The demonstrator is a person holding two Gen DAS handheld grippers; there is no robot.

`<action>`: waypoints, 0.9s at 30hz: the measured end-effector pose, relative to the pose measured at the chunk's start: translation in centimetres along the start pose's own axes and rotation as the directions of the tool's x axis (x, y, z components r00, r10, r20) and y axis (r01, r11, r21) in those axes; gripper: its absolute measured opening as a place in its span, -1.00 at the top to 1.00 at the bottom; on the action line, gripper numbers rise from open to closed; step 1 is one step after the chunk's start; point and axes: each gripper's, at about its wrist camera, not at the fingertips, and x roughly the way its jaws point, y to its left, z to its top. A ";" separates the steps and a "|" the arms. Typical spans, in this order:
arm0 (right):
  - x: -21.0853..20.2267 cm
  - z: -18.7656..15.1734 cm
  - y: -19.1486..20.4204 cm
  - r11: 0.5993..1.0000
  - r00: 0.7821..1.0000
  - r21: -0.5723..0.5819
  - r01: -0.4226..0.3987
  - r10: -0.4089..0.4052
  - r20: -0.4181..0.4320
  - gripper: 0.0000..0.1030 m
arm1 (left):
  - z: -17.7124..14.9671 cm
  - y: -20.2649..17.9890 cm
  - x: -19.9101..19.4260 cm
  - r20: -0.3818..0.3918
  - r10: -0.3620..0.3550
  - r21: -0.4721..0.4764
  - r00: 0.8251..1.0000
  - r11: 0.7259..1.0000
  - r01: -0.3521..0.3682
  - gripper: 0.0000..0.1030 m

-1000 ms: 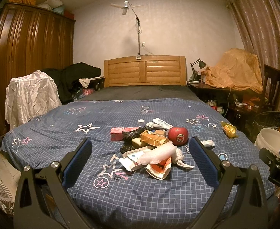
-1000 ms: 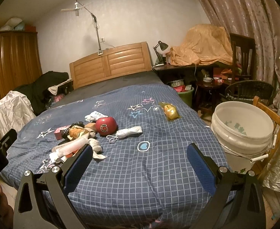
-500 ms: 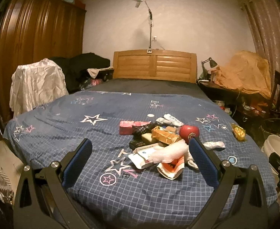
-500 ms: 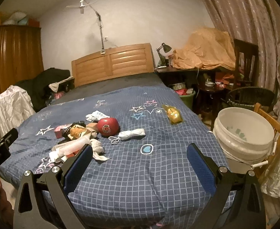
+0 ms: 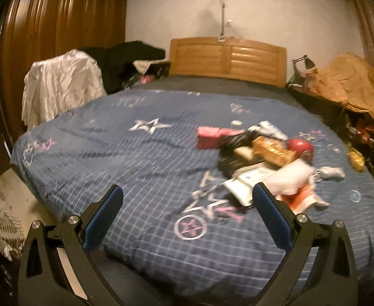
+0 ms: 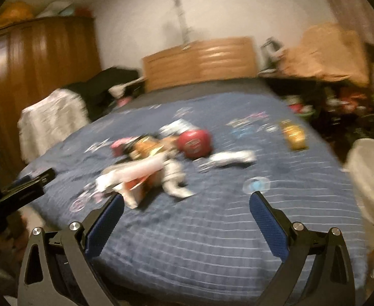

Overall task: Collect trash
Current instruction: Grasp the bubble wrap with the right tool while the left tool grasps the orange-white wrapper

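Hovering off the foot of the bed (image 5: 161, 255), left gripper (image 5: 187, 219) and right gripper (image 6: 185, 219) both gaping wide, empty. Trash pile (image 5: 261, 163) lying mid-quilt, well ahead. Risking scattering loose wrappers, rolling the red ball (image 6: 194, 144) away.
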 end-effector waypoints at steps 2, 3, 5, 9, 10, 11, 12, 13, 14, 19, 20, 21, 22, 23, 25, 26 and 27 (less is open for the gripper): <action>2.1 0.1 1.6 0.995 0.995 -0.040 -0.094 0.092 -0.044 -0.71 | -0.3 0.8 0.9 -0.020 0.009 -0.019 1.000 1.000 -0.009 -0.90; 3.1 0.3 2.2 0.990 0.990 -0.050 -0.129 0.125 -0.064 -0.65 | -0.5 1.0 1.5 -0.039 0.011 -0.031 0.999 0.999 -0.012 -0.90; 5.7 0.8 3.9 0.979 0.975 -0.054 -0.197 0.190 -0.115 -0.44 | -0.8 1.1 2.0 -0.057 0.007 -0.038 0.998 0.999 -0.009 -0.90; 8.2 2.9 7.5 0.975 0.987 -0.164 -0.150 0.136 -0.091 -0.42 | -1.4 1.7 3.6 -0.093 0.001 -0.046 0.996 0.999 -0.005 -0.90; 8.6 3.3 8.4 0.966 0.990 -0.225 -0.129 0.110 -0.091 -0.43 | -1.5 2.1 4.1 -0.106 0.001 -0.058 0.994 0.998 -0.007 -0.90; 9.3 3.6 9.9 0.943 0.991 -0.313 -0.108 0.078 -0.108 -0.50 | -1.6 2.3 4.5 -0.116 0.002 -0.069 0.993 0.998 -0.010 -0.90; 10.8 3.7 11.9 0.892 0.988 -0.445 -0.081 0.013 -0.153 -0.52 | -1.8 2.8 5.1 -0.131 0.000 -0.086 0.991 0.996 -0.011 -0.90; 11.3 3.6 12.8 0.851 0.983 -0.521 -0.073 -0.027 -0.183 -0.52 | -1.9 3.3 5.6 -0.142 -0.005 -0.100 0.990 0.995 -0.009 -0.90; 12.3 3.1 14.0 0.785 0.977 -0.617 -0.062 -0.079 -0.198 -0.52 | -2.0 3.6 6.0 -0.153 -0.011 -0.114 0.988 0.993 -0.007 -0.90; 15.4 1.5 17.5 0.457 0.959 -0.889 -0.036 -0.233 -0.159 -0.52 | -2.6 5.0 7.1 -0.172 -0.017 -0.155 0.985 0.988 -0.010 -0.90; 16.0 1.6 17.8 0.425 0.957 -0.905 -0.033 -0.247 -0.152 -0.52 | -2.8 5.3 7.5 -0.185 -0.018 -0.167 0.983 0.986 -0.013 -0.90; 16.5 1.6 18.0 0.401 0.952 -0.915 -0.041 -0.261 -0.157 -0.52 | -2.9 5.5 7.9 -0.194 -0.020 -0.176 0.981 0.984 -0.014 -0.90; 17.7 1.5 18.3 0.360 0.947 -0.932 -0.047 -0.281 -0.156 -0.40 | -3.0 5.7 8.1 -0.203 -0.024 -0.184 0.979 0.983 -0.014 -0.90; 18.2 1.4 18.3 0.347 0.945 -0.937 -0.048 -0.288 -0.155 0.12 | -3.0 5.8 8.3 -0.209 -0.027 -0.190 0.978 0.982 -0.013 -0.90; 19.0 1.7 18.0 0.352 0.939 -0.934 -0.065 -0.295 -0.176 0.40 | -2.9 6.1 8.5 -0.209 -0.034 -0.198 0.977 0.980 -0.008 -0.90; 18.4 2.4 18.0 0.376 0.953 -0.925 -0.058 -0.255 -0.163 0.40 | -2.9 6.2 8.5 -0.206 -0.037 -0.200 0.978 0.980 -0.005 -0.90; 17.4 3.5 17.7 0.418 0.966 -0.907 -0.056 -0.208 -0.156 0.40 | -2.9 6.2 8.4 -0.201 -0.041 -0.200 0.979 0.980 0.000 -0.90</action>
